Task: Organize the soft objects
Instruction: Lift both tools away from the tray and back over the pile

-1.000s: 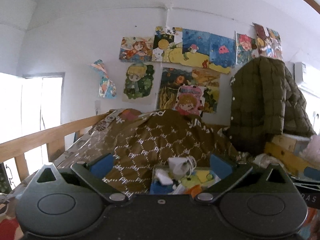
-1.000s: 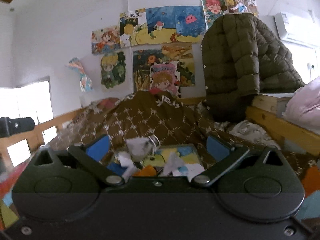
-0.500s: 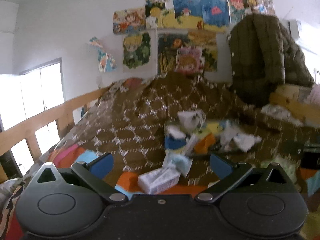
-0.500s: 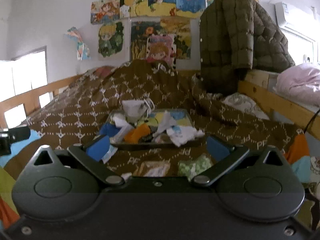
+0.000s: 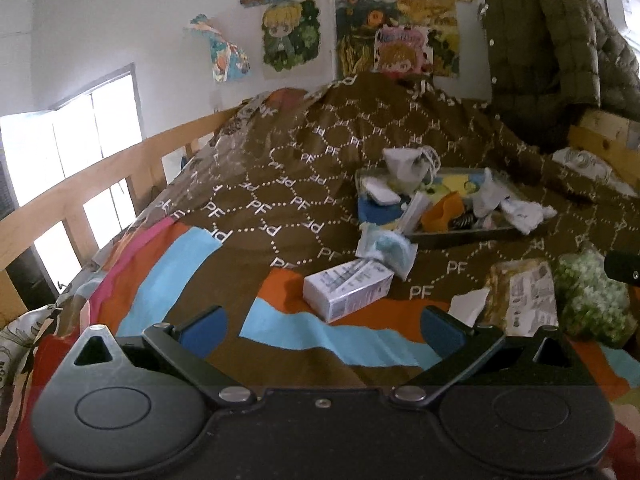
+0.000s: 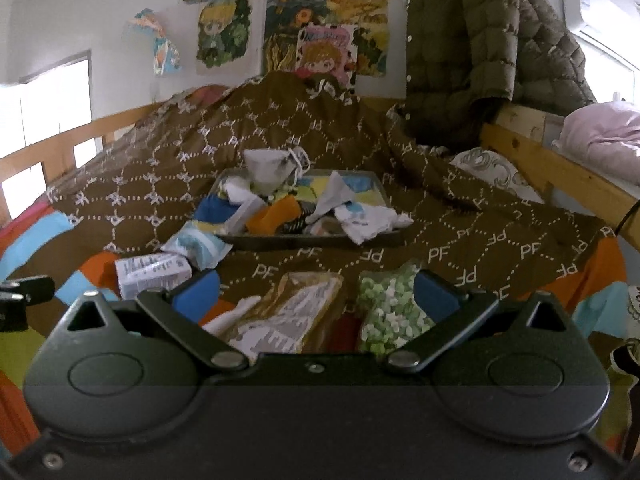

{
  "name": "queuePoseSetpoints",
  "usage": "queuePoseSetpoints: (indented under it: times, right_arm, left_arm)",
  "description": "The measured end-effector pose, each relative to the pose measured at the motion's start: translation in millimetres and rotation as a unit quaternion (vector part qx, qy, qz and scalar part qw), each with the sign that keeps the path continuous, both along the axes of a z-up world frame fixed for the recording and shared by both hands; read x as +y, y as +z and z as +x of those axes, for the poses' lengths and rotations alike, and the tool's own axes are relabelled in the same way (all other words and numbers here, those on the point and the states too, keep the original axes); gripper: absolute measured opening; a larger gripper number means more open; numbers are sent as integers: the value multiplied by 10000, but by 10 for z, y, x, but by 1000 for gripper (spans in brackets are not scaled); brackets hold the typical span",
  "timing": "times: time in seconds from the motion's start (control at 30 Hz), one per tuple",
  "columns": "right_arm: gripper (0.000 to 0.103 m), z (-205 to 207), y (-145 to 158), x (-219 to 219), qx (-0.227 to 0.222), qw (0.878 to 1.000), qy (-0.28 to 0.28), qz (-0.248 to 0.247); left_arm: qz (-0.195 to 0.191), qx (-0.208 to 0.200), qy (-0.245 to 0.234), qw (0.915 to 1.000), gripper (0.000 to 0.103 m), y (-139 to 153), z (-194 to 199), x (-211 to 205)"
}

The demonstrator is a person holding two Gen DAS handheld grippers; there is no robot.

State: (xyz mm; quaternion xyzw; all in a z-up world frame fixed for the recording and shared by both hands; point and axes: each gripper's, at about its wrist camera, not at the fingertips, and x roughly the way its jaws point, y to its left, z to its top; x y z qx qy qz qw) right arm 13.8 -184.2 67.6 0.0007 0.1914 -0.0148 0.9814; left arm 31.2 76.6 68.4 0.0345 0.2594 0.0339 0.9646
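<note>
1. While we hold both grippers above the bed, the left gripper has its blue-padded fingers spread wide with nothing between them, over the striped part of the brown quilt.
2. Our right gripper is spread just as wide and pinches nothing; its pads hang over two packets at the near edge of the quilt.
3. From the left wrist, a white printed box lies at about 12 o'clock beyond the fingers, tilted, on an orange stripe.
4. Just past the box, touching or nearly touching it, sits a pale blue-and-white soft packet — we cannot tell which.
5. A shallow dark tray rests farther up the quilt at 1 o'clock, heaped with soft things: a grey-white pouch at its far corner, a blue cloth, an orange piece, and crumpled white fabric spilling over the right rim.
6. At 3 o'clock from the left wrist lie a tan packet with a printed label and, just beside it, a bag of green-and-white bits.
7. From the right wrist those two sit side by side between the fingers — the tan packet toward 11 o'clock, the green bag toward 1 o'clock.
8. The tray is at 12 o'clock there, and the box at 10 o'clock.
9. An olive quilted jacket hangs at 1 o'clock against the wall, beside cartoon posters.
</note>
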Motion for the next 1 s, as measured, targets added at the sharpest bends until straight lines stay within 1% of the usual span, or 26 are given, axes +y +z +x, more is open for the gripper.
queuePoseSetpoints:
  times: [0.2,0.43,0.63,0.77,0.87,1.0]
  right_arm:
    - [102,120,-116,52,299,9995,117,-81]
    - [103,274,-254,116,616,9977,221,-175]
    - [102,379,-354,187,847,9952,398,-278]
    - [102,458,-364,253,760,9937,676,-463]
    - [102,549,-378,322,707,9913,840,-732]
    - [102,688,-419,387,858,9870,1085,-818]
  left_arm:
    - [144,302,71,9994,102,-73,116,36]
    - [311,456,204,9983,102,-135,221,64]
    - [504,408,211,9977,102,-137,326,82]
    - [671,291,217,9971,102,-111,400,89]
    - [637,251,180,9975,102,-97,457,120]
    - [535,269,129,9981,102,-120,561,162]
